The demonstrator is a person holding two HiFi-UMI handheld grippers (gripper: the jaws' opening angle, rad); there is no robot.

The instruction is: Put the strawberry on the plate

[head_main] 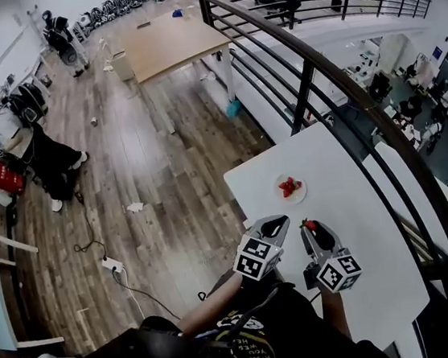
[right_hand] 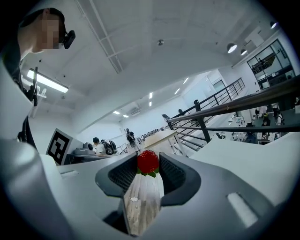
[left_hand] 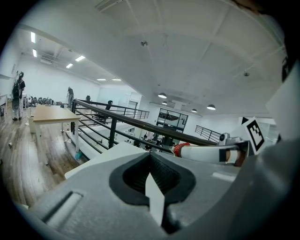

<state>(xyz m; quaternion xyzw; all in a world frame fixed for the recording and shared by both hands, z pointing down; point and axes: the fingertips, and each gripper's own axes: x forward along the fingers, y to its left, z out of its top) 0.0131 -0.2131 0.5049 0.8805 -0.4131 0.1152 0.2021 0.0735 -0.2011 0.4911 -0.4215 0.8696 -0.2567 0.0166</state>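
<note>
1. The strawberry [right_hand: 148, 162] is glossy red, rounded and finely dimpled, with small green leaves at its lower edge.
2. It sits pinched between the dark ribbed pads [right_hand: 123, 177] of the right gripper [right_hand: 148, 165], close to the jaw tips.
3. In the head view this gripper holds it over the white table [head_main: 359, 222]. The small white plate [head_main: 300, 197] lies near, at 11 o'clock from the berry, with red fruit [head_main: 290, 185] on it.
4. The left gripper [left_hand: 150, 161] sits at 9 o'clock from the right one, its jaws drawn to a narrow slit with nothing between them.
</note>
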